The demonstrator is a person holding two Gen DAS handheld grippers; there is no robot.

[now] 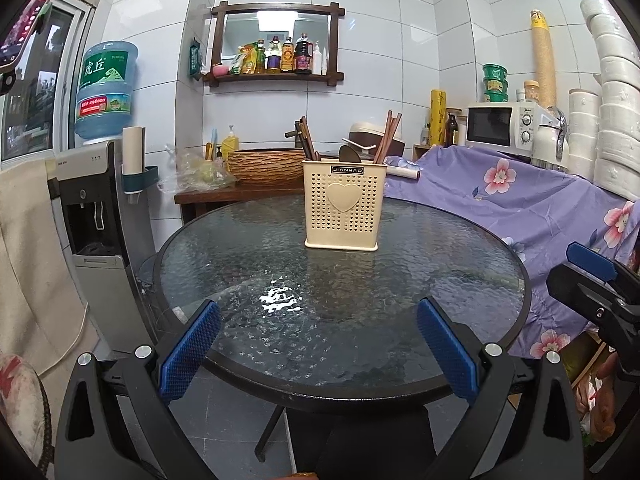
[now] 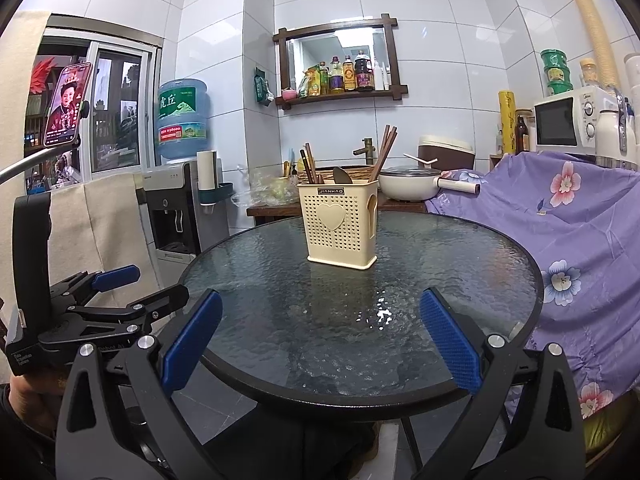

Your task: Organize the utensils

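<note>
A cream perforated utensil holder (image 1: 344, 204) with a heart on its front stands upright toward the far side of the round glass table (image 1: 240, 264). Brown chopsticks (image 1: 308, 144) and a dark spoon (image 1: 349, 155) stick up out of it. It also shows in the right wrist view (image 2: 340, 226), with chopsticks (image 2: 384, 152) in it. My left gripper (image 1: 318, 320) is open and empty above the table's near edge. My right gripper (image 2: 320, 316) is open and empty, also at the near edge. The right gripper shows at the right of the left wrist view (image 1: 592, 280).
A water dispenser (image 1: 96, 208) stands left of the table. A purple flowered cloth (image 1: 520, 208) covers furniture on the right, with a microwave (image 1: 504, 126) behind it. A wooden side table (image 1: 236, 194) with a woven basket (image 1: 268, 164) sits behind the glass table.
</note>
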